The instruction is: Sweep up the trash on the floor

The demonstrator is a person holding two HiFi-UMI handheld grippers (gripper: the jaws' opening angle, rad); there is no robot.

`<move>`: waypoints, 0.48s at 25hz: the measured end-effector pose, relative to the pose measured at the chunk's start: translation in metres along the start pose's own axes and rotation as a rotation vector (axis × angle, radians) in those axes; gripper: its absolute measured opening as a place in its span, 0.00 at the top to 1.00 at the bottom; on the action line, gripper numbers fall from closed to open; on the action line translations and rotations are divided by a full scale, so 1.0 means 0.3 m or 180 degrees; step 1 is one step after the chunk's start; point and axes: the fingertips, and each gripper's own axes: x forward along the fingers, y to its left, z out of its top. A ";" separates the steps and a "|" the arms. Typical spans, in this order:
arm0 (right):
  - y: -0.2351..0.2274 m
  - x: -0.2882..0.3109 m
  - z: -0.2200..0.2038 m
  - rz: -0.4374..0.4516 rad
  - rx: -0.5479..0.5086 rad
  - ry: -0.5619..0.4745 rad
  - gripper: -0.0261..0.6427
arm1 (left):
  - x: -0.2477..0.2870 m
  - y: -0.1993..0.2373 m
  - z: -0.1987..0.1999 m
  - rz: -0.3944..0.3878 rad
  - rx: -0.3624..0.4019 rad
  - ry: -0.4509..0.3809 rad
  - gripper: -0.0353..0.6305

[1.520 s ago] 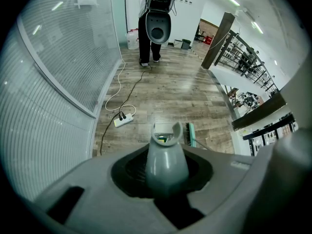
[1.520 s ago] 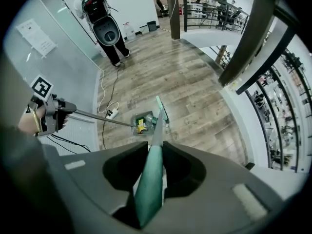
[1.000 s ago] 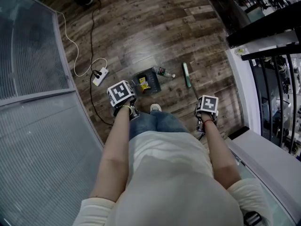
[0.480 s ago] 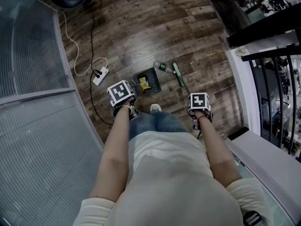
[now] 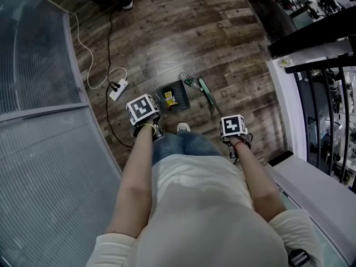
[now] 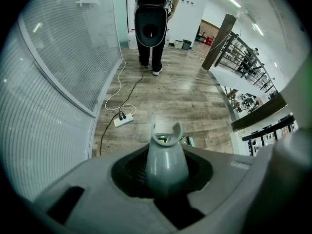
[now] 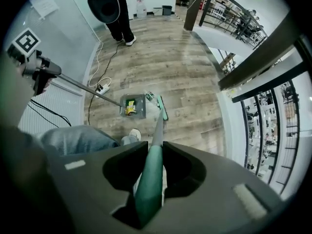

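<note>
A dark dustpan (image 5: 179, 91) lies on the wood floor with a yellow wrapper (image 5: 168, 98) inside. A plastic bottle (image 5: 187, 80) rests at the pan's right corner, and the green broom head (image 5: 204, 90) is right beside it. My left gripper (image 5: 153, 128) is shut on the dustpan's grey handle (image 6: 167, 163). My right gripper (image 5: 234, 144) is shut on the green broom handle (image 7: 150, 182). The right gripper view shows the broom head (image 7: 162, 108), the bottle (image 7: 150, 97) and the dustpan (image 7: 133, 106) close together.
A white power strip (image 5: 118, 90) with cables lies left of the dustpan. A curved glass wall (image 5: 39, 65) runs along the left. A railing (image 5: 325, 93) and a ledge line the right. A person in dark trousers (image 6: 151, 28) stands further along the floor.
The right gripper moved left and swept the broom head left. The bottle was pushed left up to the dustpan's corner. The left gripper and dustpan stayed put.
</note>
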 end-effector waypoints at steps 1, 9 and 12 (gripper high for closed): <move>0.008 -0.003 -0.007 0.0013 -0.0049 0.0006 0.81 | -0.001 -0.002 -0.003 -0.0015 -0.0012 0.0010 0.81; 0.086 -0.018 -0.055 0.0168 -0.0377 0.0085 0.81 | 0.000 0.021 0.005 0.0042 0.0030 -0.0018 0.81; 0.105 -0.024 -0.062 0.0188 -0.0510 0.0095 0.81 | 0.001 0.018 0.003 0.0028 0.0026 -0.0012 0.81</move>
